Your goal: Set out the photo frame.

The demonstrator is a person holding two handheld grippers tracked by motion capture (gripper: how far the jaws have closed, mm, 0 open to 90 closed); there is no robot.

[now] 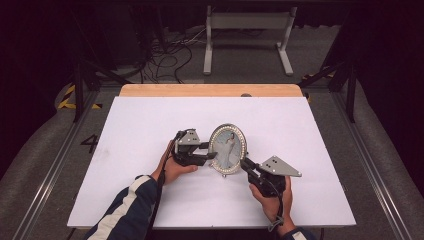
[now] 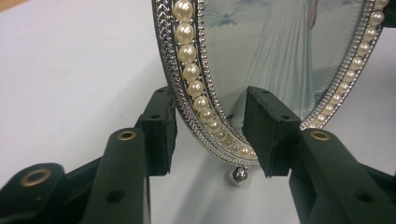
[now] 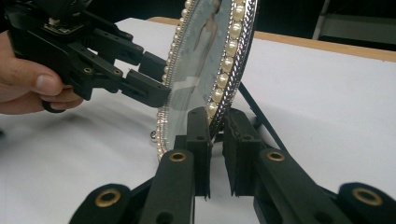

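An oval photo frame with a pearl and silver rim stands upright in the middle of the white table. It holds a picture of a figure in a long dress. My left gripper reaches the frame's left edge. Its jaws stand open astride the lower rim, one pad behind it and one in front of the glass. My right gripper comes in from the lower right, shut on the frame's rim. The frame is edge-on in the right gripper view, with the left gripper on its far side.
A wooden strip runs along the table's far edge. Behind it on the floor are a grey metal stand and loose cables. A small silver ball foot under the frame rests on the table.
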